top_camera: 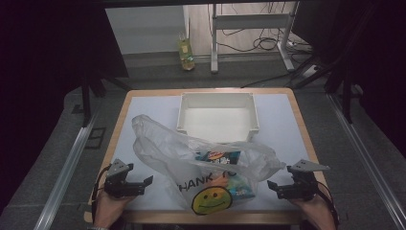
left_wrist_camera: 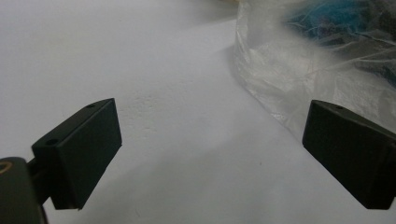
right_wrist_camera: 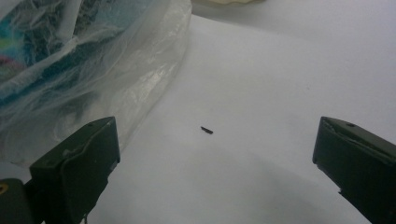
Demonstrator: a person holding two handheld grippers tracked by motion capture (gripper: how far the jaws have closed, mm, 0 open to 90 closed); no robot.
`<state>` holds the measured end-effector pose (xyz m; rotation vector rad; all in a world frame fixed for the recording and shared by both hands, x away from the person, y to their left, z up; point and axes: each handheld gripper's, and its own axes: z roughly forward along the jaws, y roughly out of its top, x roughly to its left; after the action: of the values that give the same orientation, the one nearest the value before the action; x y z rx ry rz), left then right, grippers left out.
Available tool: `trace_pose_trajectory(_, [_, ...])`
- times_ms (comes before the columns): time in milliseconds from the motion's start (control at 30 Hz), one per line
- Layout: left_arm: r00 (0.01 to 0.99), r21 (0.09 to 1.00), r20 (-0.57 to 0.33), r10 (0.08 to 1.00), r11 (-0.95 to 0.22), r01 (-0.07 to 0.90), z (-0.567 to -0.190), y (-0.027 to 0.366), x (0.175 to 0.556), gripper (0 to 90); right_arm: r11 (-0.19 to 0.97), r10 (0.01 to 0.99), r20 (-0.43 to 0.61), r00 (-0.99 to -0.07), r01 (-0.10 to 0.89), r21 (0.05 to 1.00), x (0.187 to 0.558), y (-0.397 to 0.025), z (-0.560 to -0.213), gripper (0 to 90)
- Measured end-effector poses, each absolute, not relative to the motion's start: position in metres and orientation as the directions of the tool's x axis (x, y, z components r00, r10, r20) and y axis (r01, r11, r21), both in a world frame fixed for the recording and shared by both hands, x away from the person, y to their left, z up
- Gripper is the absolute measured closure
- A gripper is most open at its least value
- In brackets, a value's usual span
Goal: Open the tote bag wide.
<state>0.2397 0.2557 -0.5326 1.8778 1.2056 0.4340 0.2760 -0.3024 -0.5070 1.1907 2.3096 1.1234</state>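
A clear plastic bag (top_camera: 201, 165) printed with a yellow smiley and "THANK YOU" lies on the white table cover near the front edge. Blue snack packets (top_camera: 225, 165) show through it. My left gripper (top_camera: 143, 184) rests at the bag's left, open, with nothing between its jaws; in the left gripper view the bag (left_wrist_camera: 308, 65) lies at the upper right. My right gripper (top_camera: 275, 188) rests at the bag's right, open and empty; in the right gripper view the bag (right_wrist_camera: 84, 60) lies at the upper left.
An empty white bin (top_camera: 218, 115) stands behind the bag at the table's middle back. A small dark speck (right_wrist_camera: 206, 130) lies on the cover between the right jaws. A bottle (top_camera: 186, 51) and a metal desk frame (top_camera: 251, 28) stand on the floor beyond.
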Motion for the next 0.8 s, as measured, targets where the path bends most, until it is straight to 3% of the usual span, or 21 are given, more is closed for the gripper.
trace_pose_trajectory(333, [0.496, 0.79, -0.155, 0.854, -0.194, 0.581, -0.5326, 0.2536, 0.2397, 8.3, 0.348, 0.779, 0.093, -0.62, 0.55, 0.759, 0.2755, -0.3006, -0.5042, 0.9])
trace_pose_trajectory(800, [0.511, 0.802, -0.16, 0.844, -0.191, 0.567, -0.529, 0.2528, 0.2373, 17.1, 0.354, 0.775, 0.109, -0.623, 0.57, 0.742, 0.2757, -0.3041, -0.5007, 15.7])
